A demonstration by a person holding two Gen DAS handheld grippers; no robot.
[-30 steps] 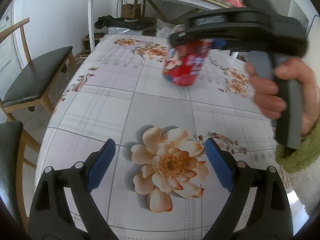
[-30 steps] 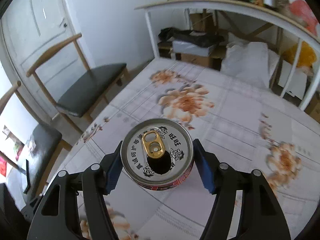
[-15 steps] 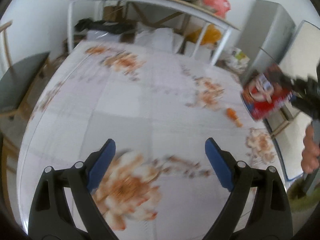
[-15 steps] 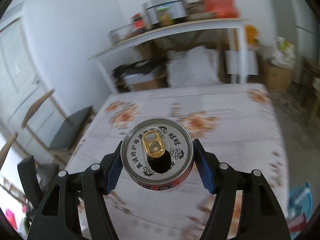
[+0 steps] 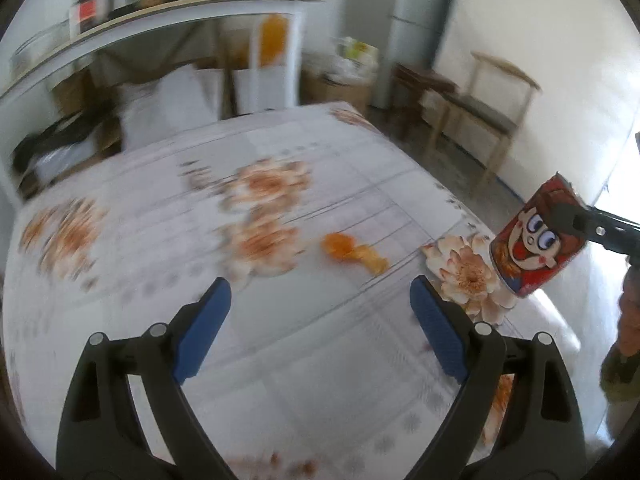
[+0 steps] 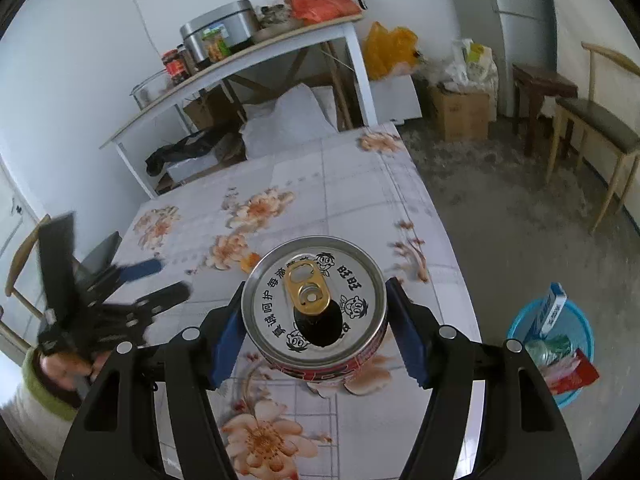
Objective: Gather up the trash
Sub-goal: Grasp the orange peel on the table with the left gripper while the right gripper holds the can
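My right gripper (image 6: pixel 315 326) is shut on a red drink can (image 6: pixel 315 308) with a silver top and gold tab, held above the table's right part. The same can (image 5: pixel 536 240) shows at the right of the left wrist view, in the air. My left gripper (image 5: pixel 320 334) is open and empty above the flowered tablecloth (image 5: pixel 200 240); it also shows at the left of the right wrist view (image 6: pixel 164 280). Orange peel (image 5: pixel 352 252) lies on the cloth ahead of the left gripper; a bit of it (image 6: pixel 250 261) shows behind the can. A blue bin (image 6: pixel 560 344) with wrappers stands on the floor right of the table.
A white shelf table (image 6: pixel 240 68) with jars and a pot stands behind the table. Wooden chairs (image 6: pixel 596 120) stand at the right wall, another chair (image 6: pixel 24 264) at the left. Boxes and bags (image 6: pixel 460 96) sit on the floor at the back.
Both grippers swung to the right. The can has moved from over the table's middle towards its right edge, and the blue bin has come into view. The left view now faces the peel.
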